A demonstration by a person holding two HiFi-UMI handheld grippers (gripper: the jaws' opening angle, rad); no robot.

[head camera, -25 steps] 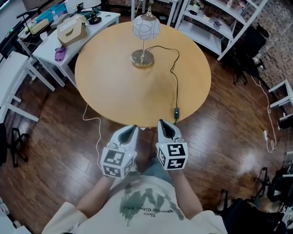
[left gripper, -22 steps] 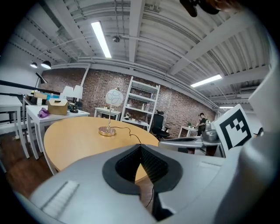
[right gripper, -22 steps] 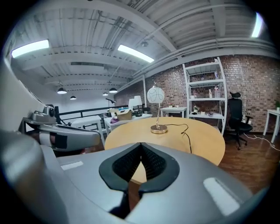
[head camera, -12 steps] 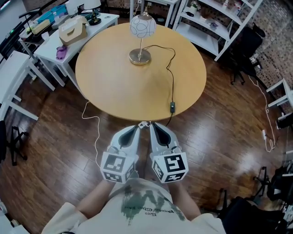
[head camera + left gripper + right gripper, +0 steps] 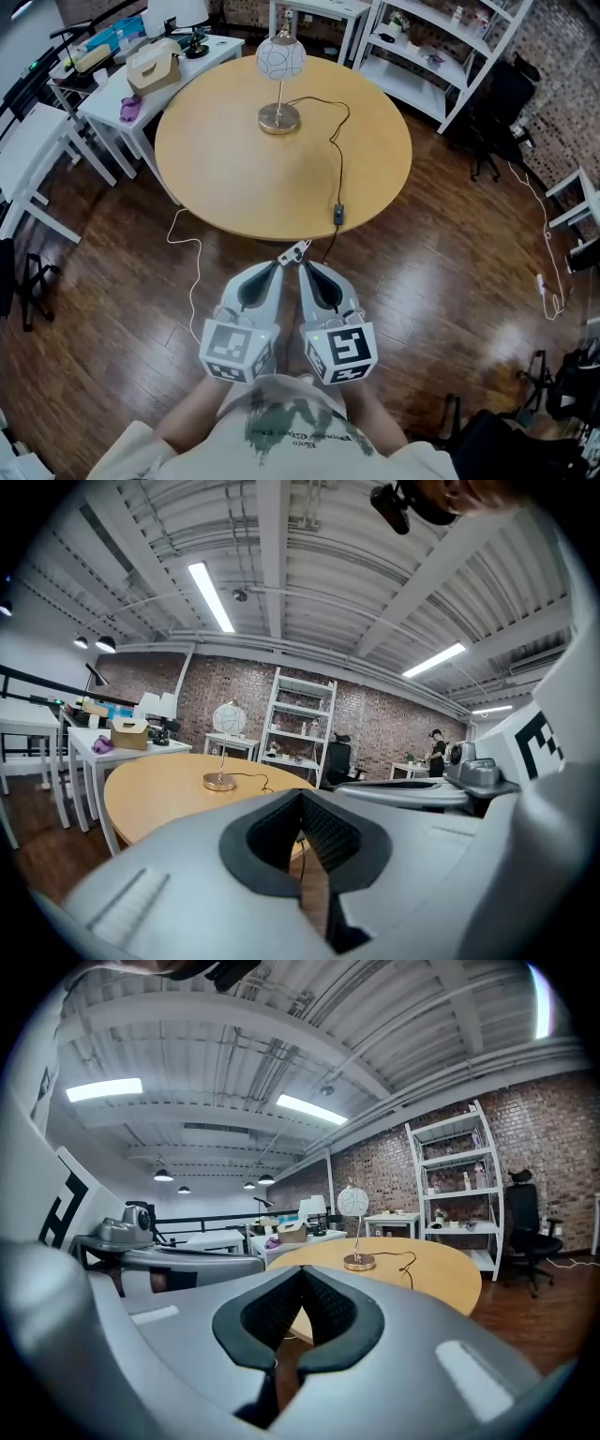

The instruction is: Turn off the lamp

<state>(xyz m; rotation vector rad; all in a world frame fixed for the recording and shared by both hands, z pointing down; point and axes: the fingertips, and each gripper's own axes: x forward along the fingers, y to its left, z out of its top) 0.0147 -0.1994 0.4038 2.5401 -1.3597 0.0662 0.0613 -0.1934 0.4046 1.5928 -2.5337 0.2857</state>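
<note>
The lamp (image 5: 279, 58) has a white globe shade on a thin stem with a round metal base (image 5: 279, 119), and stands at the far side of the round wooden table (image 5: 234, 178). Its black cord runs over the table to an inline switch (image 5: 337, 215) near the front edge. My left gripper (image 5: 278, 266) and right gripper (image 5: 302, 266) hang side by side over the floor, short of the table, both shut and empty. The lamp (image 5: 225, 720) shows far ahead in the left gripper view, beyond my left gripper (image 5: 300, 794). In the right gripper view the lamp (image 5: 353, 1202) stands beyond my right gripper (image 5: 302, 1271).
White side tables (image 5: 112, 89) at the left carry a cardboard box (image 5: 153, 62) and small items. White shelving (image 5: 441, 56) stands behind the table at the right, with a black chair (image 5: 502, 98) beside it. A white cable (image 5: 192, 258) trails on the wooden floor. A person (image 5: 437, 752) stands far off.
The view has backed away from the table, so the lamp and switch sit farther off. Both grippers have dropped lower in the frame and come closer together, still shut.
</note>
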